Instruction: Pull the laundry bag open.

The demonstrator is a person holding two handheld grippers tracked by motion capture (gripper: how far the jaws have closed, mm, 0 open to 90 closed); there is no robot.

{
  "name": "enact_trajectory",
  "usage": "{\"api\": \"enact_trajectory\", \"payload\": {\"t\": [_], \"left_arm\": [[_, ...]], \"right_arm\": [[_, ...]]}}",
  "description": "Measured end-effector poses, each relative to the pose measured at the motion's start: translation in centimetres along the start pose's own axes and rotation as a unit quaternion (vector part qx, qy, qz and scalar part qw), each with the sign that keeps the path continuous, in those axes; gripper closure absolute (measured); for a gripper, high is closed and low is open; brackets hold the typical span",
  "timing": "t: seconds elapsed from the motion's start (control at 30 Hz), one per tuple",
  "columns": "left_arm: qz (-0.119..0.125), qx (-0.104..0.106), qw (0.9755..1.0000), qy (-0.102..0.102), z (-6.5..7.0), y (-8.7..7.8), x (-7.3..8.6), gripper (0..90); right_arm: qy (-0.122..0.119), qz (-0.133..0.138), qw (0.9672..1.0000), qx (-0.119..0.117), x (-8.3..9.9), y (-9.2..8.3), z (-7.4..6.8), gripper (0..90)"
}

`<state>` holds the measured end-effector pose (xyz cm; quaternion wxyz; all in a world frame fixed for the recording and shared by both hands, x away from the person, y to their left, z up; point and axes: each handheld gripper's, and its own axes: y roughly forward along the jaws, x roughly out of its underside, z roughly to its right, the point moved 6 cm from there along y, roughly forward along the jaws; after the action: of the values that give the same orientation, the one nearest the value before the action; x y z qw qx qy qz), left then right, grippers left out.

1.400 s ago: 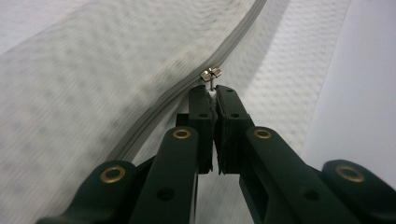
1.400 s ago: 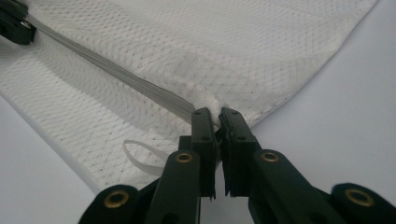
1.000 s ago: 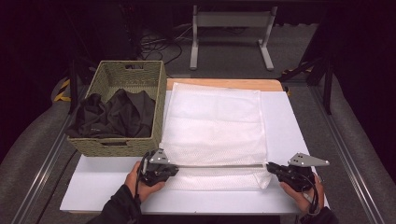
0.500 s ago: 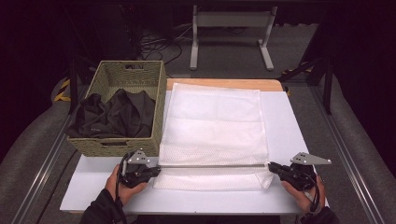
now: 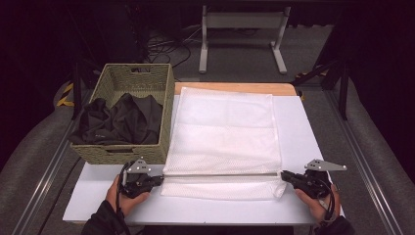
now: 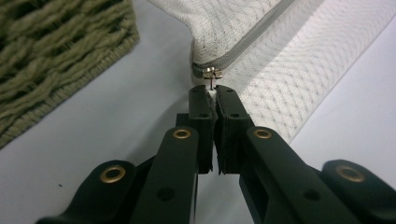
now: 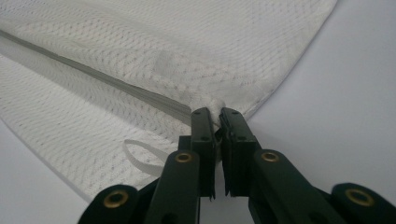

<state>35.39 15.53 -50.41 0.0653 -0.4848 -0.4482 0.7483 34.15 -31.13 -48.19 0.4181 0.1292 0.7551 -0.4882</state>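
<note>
A white mesh bag (image 5: 225,137) with a grey zipper (image 6: 247,43), an olive woven basket (image 5: 128,87), black tongs (image 6: 212,95).

My matt black plastic left claw (image 6: 213,95) meets the white mesh cloth bag (image 5: 225,132); its zip slider (image 6: 211,72) is shiny metal; the counter (image 5: 298,122) looks smooth.

Right gripper (image 7: 217,114) was clamped on the white mesh bag (image 7: 187,60) at its zipper (image 7: 102,77) end; small white loop (image 7: 140,154) lay beside the jaws on white table (image 7: 345,107).
</note>
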Motion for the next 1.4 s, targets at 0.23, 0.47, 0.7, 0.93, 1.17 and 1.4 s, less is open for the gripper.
{"api": "enact_trajectory", "payload": {"t": [0.23,0.47,0.7,0.93,1.17,1.4], "left_arm": [[0.013,0.002,0.9999,0.003,0.3,-0.2,0.1,86.0],[0.042,0.004,0.9991,0.004,0.4,-0.8,0.2,84.7],[0.063,-0.017,0.9979,0.006,0.3,-2.0,0.6,74.0],[0.087,-0.039,0.9954,0.005,0.5,-3.2,1.4,55.5],[0.097,-0.093,0.9908,0.009,0.2,-4.2,2.3,35.0],[0.118,-0.118,0.9858,0.017,0.1,-5.2,2.6,27.1]], "right_arm": [[0.001,-0.004,0.9999,0.015,0.1,0.0,0.4,78.0],[-0.026,0.018,0.9984,0.046,-0.8,-1.0,0.4,66.7],[-0.086,0.031,0.9955,0.026,-2.2,-1.1,-1.5,63.5],[-0.166,0.014,0.9857,-0.027,-4.6,0.4,-5.1,56.9],[-0.241,-0.030,0.9654,-0.095,-5.7,3.3,-9.9,60.0],[-0.289,-0.080,0.9454,-0.128,-6.6,8.1,-12.6,75.9]]}}
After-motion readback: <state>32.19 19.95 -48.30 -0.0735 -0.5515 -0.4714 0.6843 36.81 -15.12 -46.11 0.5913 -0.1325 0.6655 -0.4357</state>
